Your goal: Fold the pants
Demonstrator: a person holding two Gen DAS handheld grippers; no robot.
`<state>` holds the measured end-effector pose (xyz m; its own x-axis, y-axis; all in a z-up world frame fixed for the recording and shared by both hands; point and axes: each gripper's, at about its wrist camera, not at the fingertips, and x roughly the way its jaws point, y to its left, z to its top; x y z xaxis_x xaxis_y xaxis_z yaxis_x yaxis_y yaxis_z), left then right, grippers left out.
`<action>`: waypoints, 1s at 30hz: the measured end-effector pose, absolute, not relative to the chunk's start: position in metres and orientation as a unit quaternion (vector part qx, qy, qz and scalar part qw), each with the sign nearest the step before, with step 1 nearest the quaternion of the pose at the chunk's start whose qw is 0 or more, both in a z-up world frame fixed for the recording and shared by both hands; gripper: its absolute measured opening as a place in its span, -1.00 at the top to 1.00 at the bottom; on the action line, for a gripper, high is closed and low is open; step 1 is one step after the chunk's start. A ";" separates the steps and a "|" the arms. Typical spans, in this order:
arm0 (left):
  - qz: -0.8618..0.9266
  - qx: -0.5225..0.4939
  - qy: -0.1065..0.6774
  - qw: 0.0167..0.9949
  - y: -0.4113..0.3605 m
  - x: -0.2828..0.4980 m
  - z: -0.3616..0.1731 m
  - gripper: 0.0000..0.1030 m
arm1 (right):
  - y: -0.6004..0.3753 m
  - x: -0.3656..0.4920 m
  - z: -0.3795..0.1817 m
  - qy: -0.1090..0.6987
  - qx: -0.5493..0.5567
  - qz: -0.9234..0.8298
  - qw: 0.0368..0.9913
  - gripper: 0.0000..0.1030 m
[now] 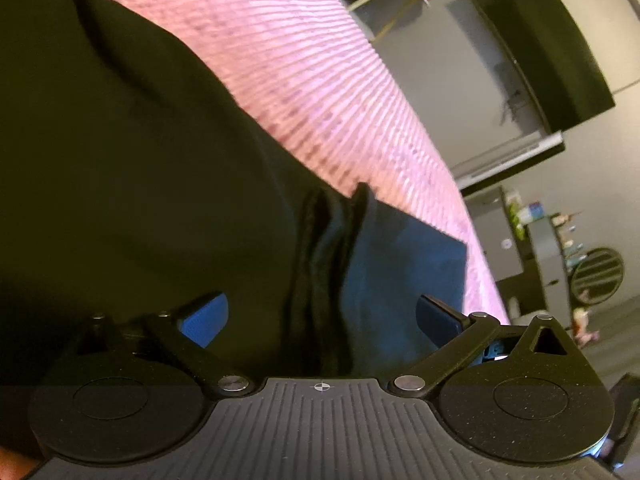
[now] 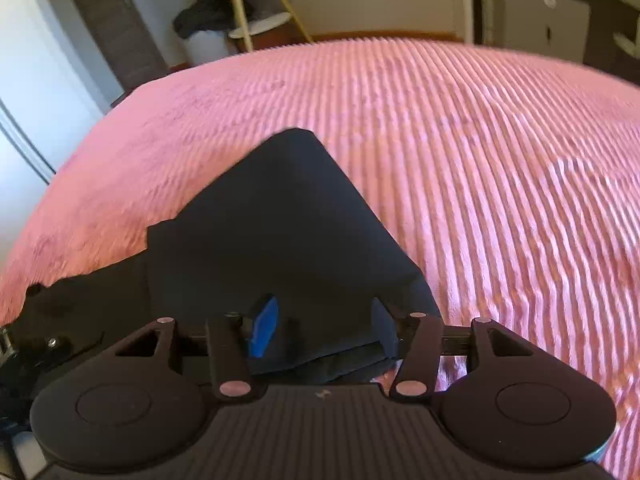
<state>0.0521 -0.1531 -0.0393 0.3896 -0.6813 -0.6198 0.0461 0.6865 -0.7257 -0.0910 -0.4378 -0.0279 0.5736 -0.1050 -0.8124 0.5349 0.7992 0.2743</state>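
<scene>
Dark pants lie on a pink ribbed bedspread. In the left wrist view they fill the left half, with a bunched fold running between my fingers. My left gripper is open, its blue pads wide apart on either side of that fold. In the right wrist view a folded dark panel of the pants points away from me. My right gripper is open over its near edge, one blue pad showing, the layered edge lying between the fingers.
The bedspread stretches far and to the right of the pants. A small round side table with dark cloth beside it stands past the bed's far edge. A dark cabinet and shelves line the wall.
</scene>
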 end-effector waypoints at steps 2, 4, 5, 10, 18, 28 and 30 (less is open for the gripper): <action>-0.248 -0.346 0.506 0.750 -0.159 0.054 -0.045 -0.99 | -0.443 -0.090 -0.032 0.418 0.270 -0.181 0.849 -0.02; -0.260 -0.363 0.516 0.731 -0.165 0.057 -0.051 -0.93 | -0.445 -0.090 -0.035 0.413 0.280 -0.177 0.848 -0.02; -0.267 -0.358 0.518 0.729 -0.169 0.060 -0.053 -0.89 | -0.446 -0.089 -0.036 0.411 0.284 -0.176 0.848 -0.02; -0.268 -0.343 0.536 0.724 -0.189 0.061 -0.063 0.13 | -0.448 -0.086 -0.040 0.410 0.291 -0.165 0.848 -0.02; -0.246 -0.335 0.537 0.734 -0.192 0.057 -0.062 0.76 | -0.445 -0.084 -0.040 0.412 0.277 -0.160 0.853 -0.04; -0.262 -0.325 0.474 0.776 -0.151 0.038 -0.029 0.80 | -0.447 -0.096 -0.027 0.386 0.317 -0.061 0.864 -0.63; -0.255 -0.301 0.459 0.796 -0.128 0.034 -0.018 0.80 | -0.454 -0.105 -0.027 0.361 0.391 -0.011 0.847 -0.65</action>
